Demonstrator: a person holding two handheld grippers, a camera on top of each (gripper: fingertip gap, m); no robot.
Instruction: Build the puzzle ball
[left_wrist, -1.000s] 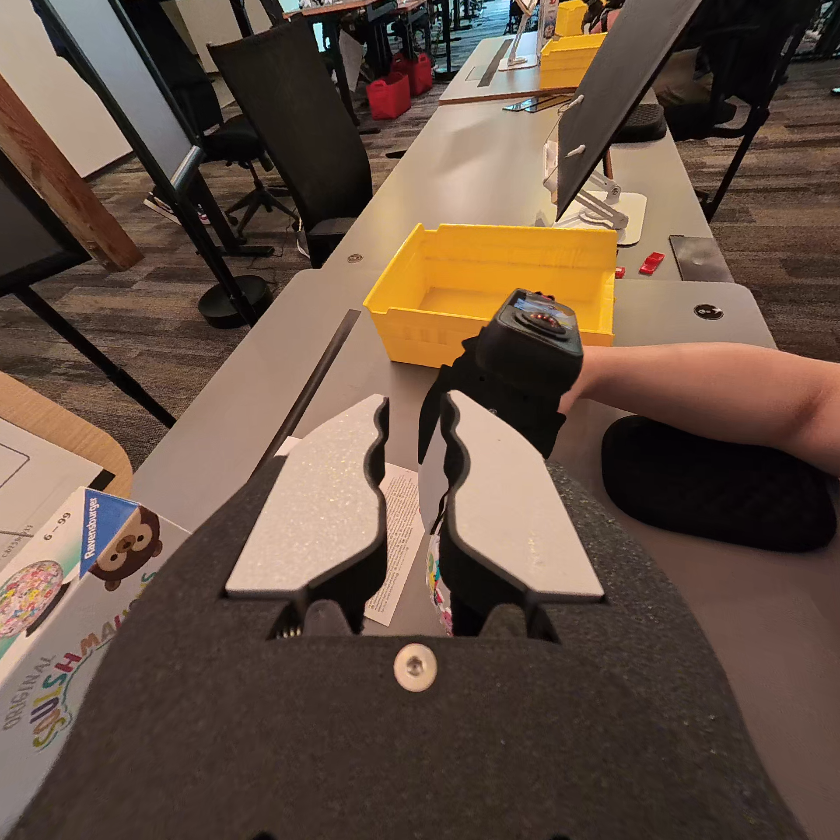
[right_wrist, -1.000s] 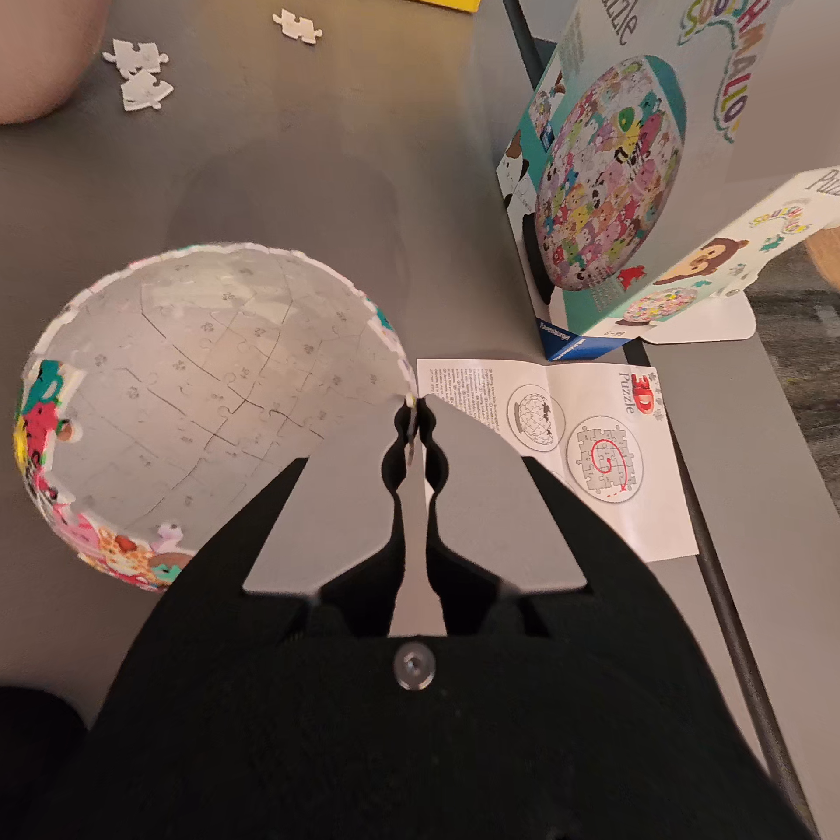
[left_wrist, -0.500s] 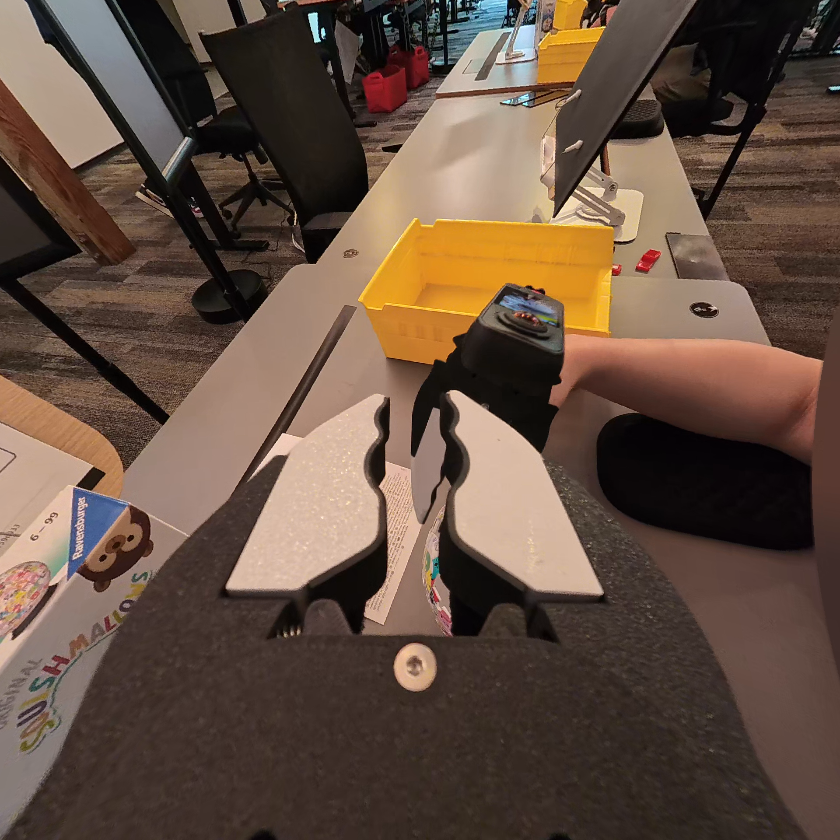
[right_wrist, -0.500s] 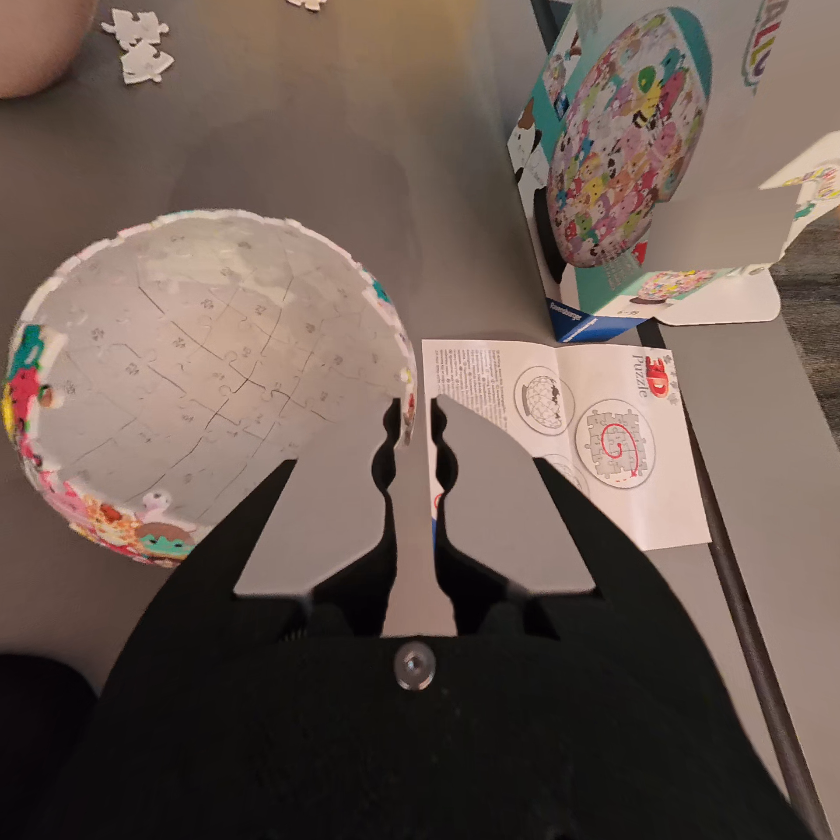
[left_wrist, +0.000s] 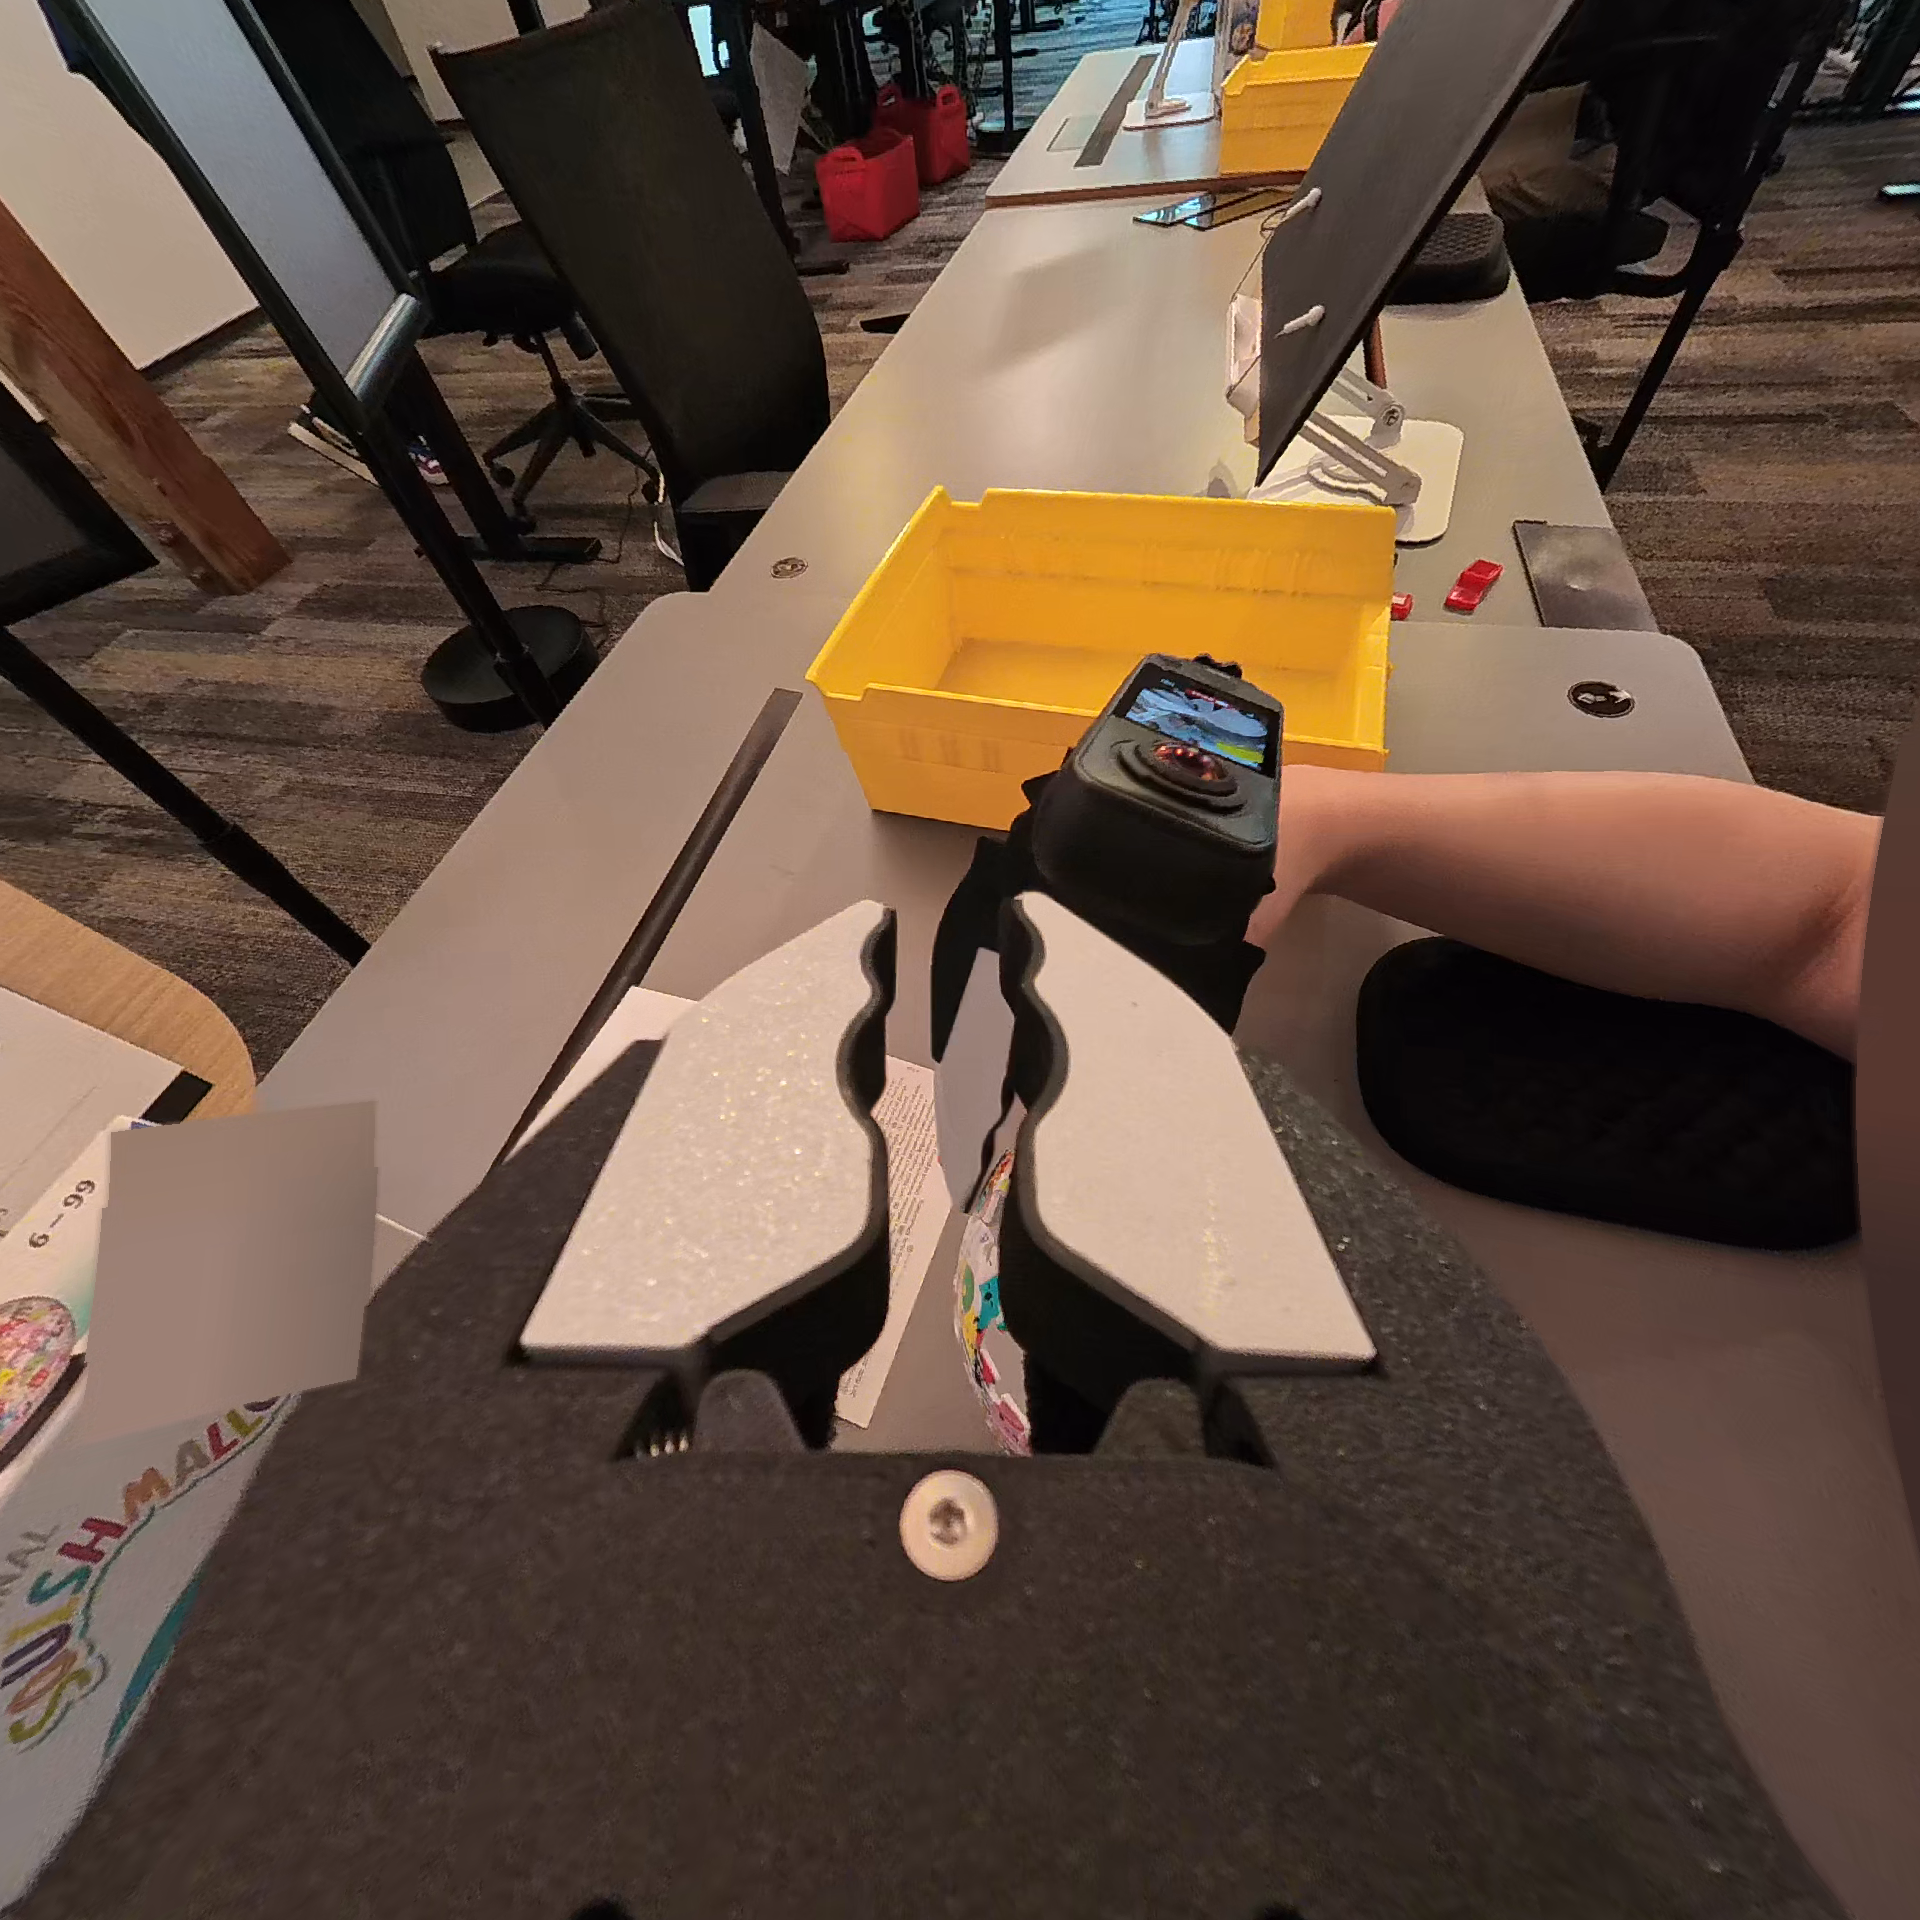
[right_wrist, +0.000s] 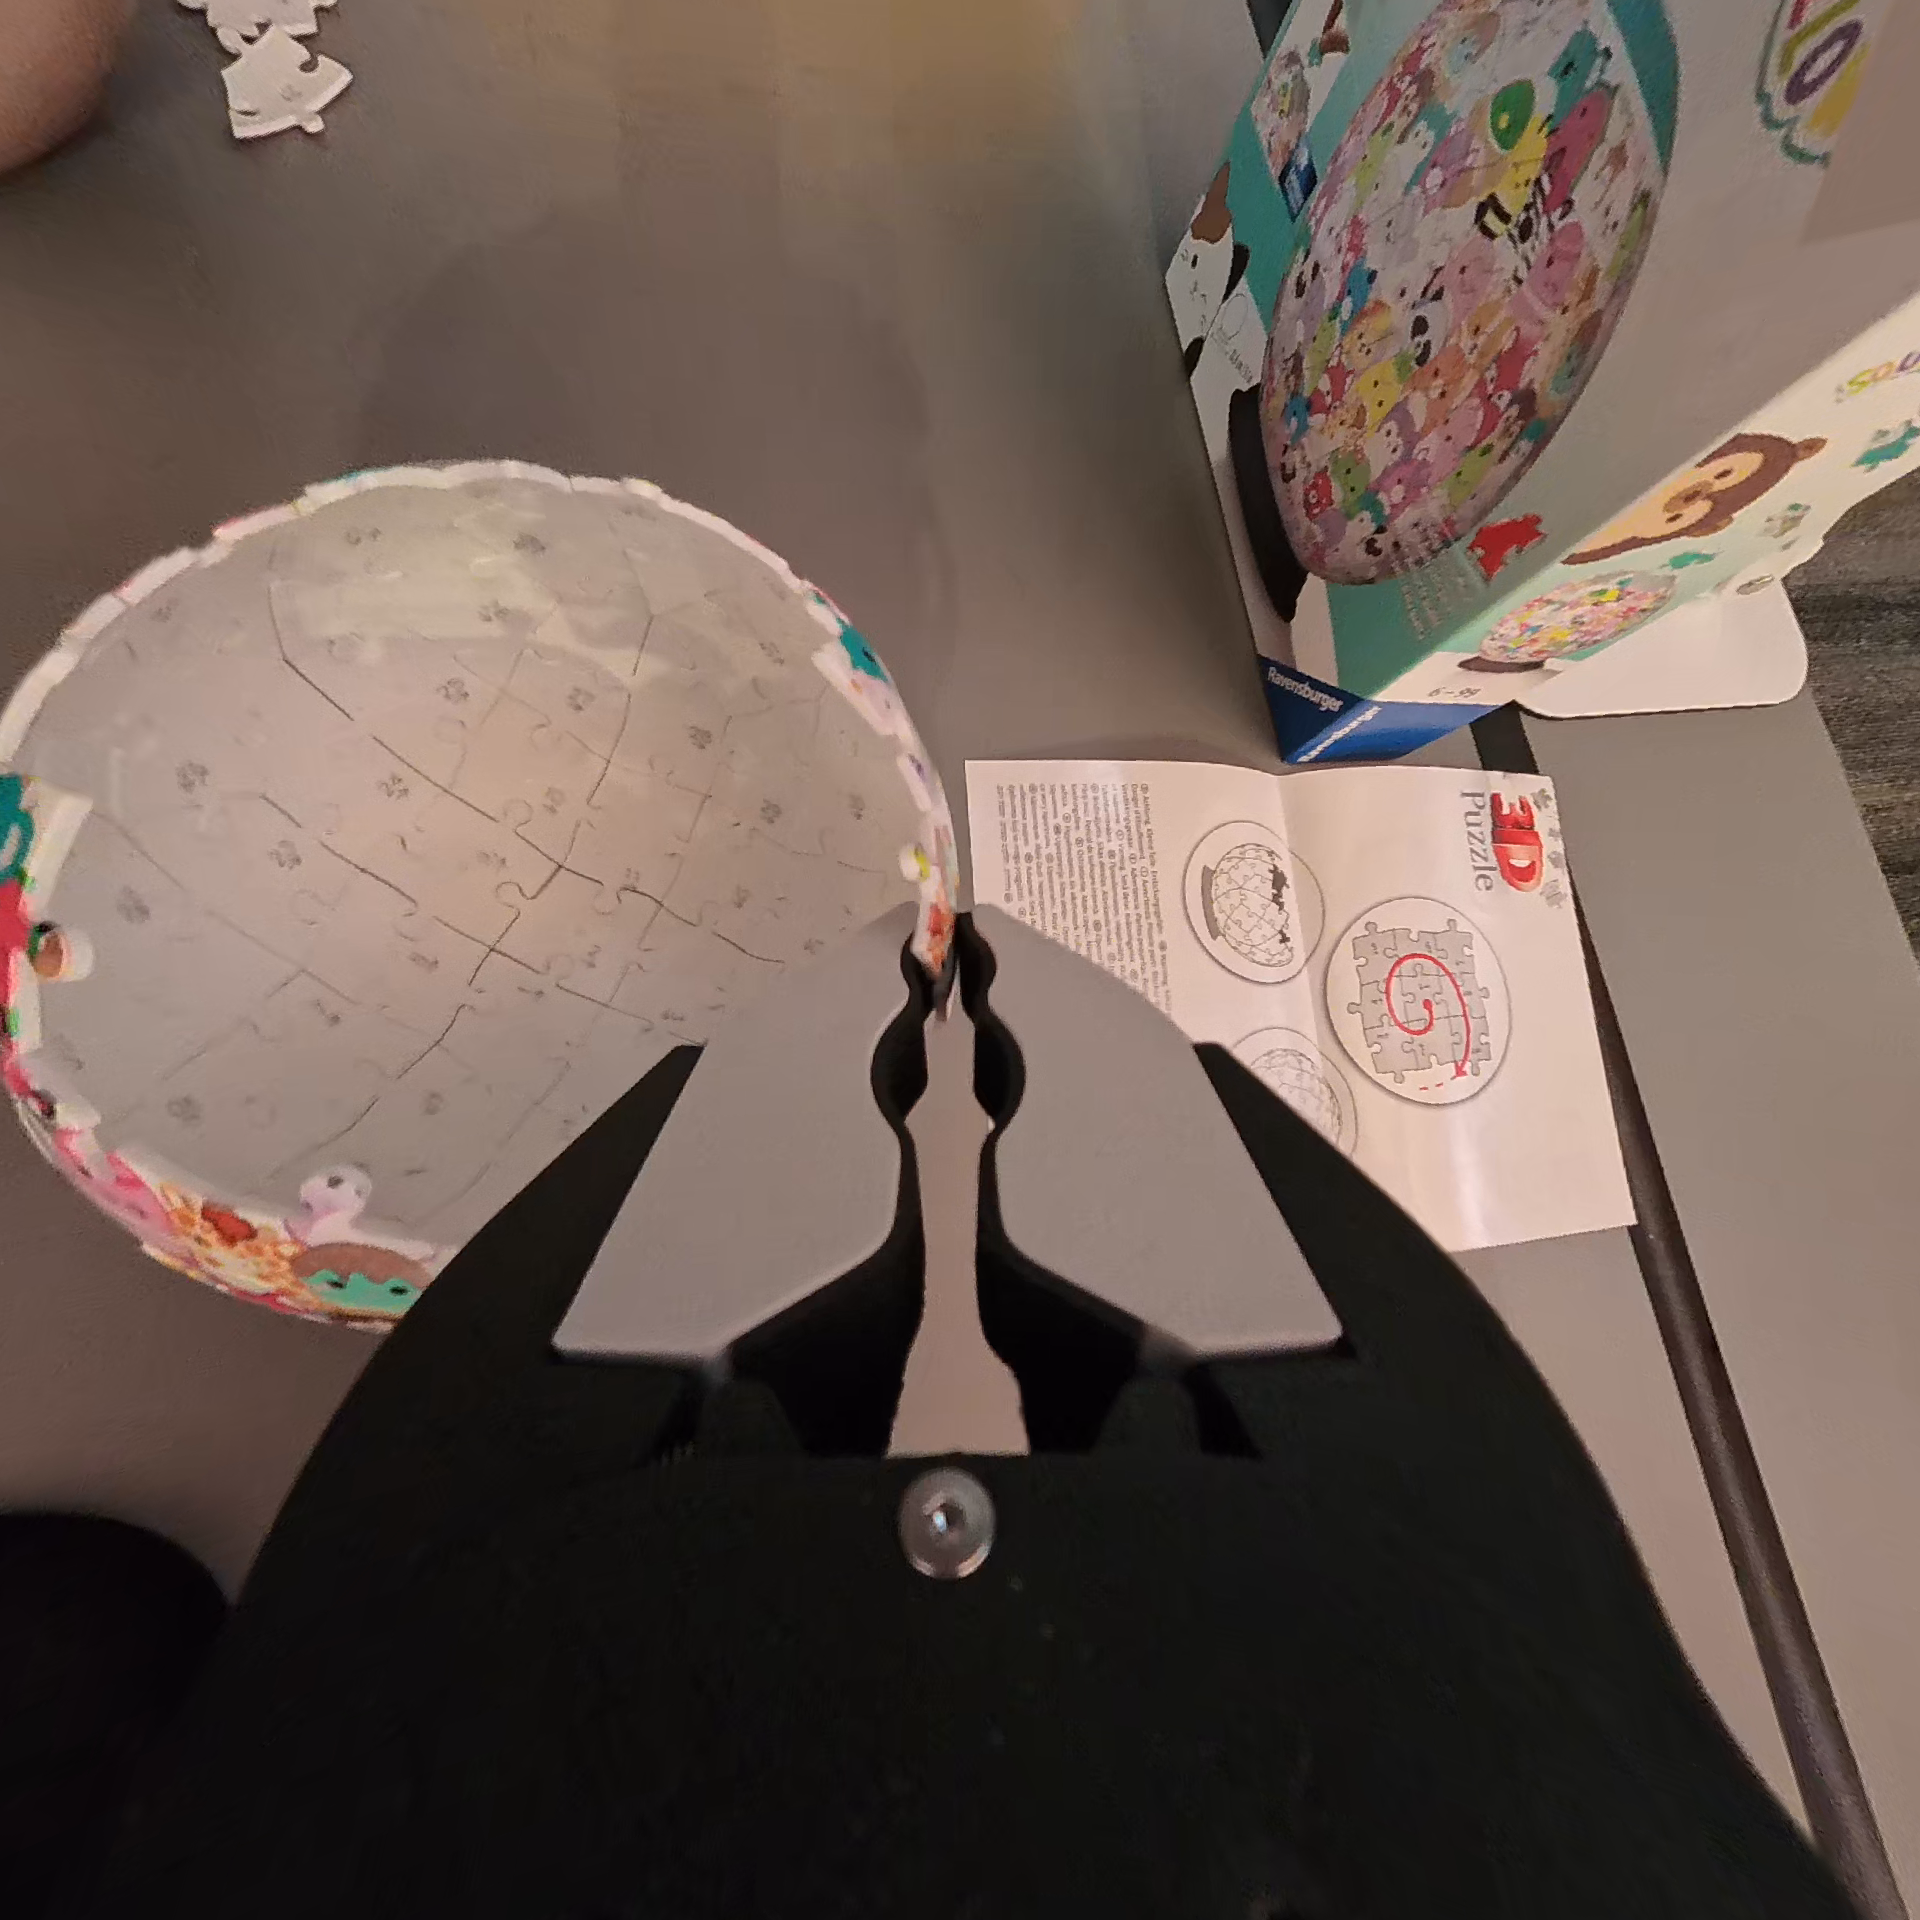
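Right wrist view: right tongs (right_wrist: 943, 935) pinching puzzle ball (right_wrist: 436, 831) rim (left tongs (left_wrist: 945, 935) narrowly parted).

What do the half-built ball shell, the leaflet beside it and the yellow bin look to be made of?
Puzzle ball shell: likely rigid plastic pieces, since the curved wall holds its own shape; matt pale grey inside, colour-printed outside. Instruction leaflet: thin white printed paper, with a visible fold crease. Yellow bin: moulded plastic, smooth with a slight sheen and ribbed walls. The right tool pinches the shell's rim.
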